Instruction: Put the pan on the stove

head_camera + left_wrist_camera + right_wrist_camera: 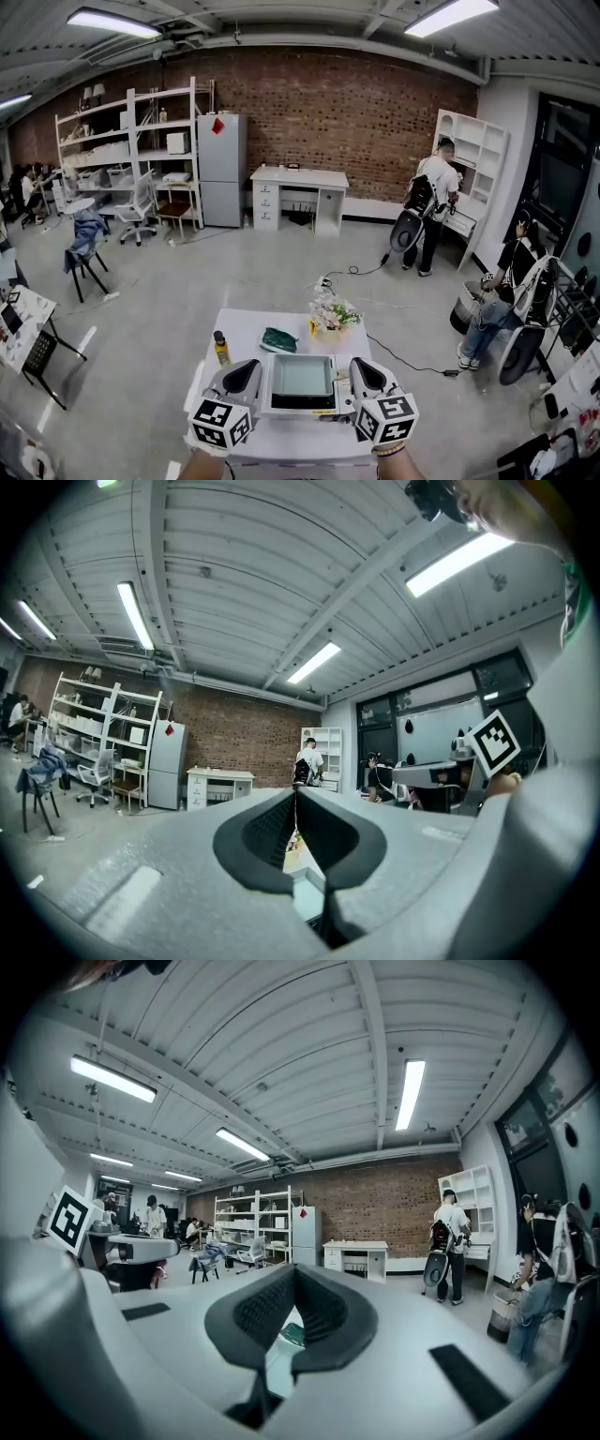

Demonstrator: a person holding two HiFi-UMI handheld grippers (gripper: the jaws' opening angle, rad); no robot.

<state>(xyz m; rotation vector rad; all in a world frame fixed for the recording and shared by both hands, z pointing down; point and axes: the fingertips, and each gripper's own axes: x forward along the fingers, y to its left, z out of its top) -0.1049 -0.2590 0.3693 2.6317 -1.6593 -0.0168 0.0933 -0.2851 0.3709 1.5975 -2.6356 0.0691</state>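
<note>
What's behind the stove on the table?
Behind the stove: a dark green object and a flower bunch; a bottle back-left. The left gripper and right gripper hide the tabletop flanking it.

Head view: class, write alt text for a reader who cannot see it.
The left gripper and the right gripper, both shut, flank a stove on a white table. The table also holds a bottle, a green item and flowers.

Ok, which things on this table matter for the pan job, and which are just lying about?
Job: stove; dark green item (possibly the pan, unclear); left hand-held gripper and right hand-held gripper, both shut, empty.
Lying about: bottle; flowers.
</note>
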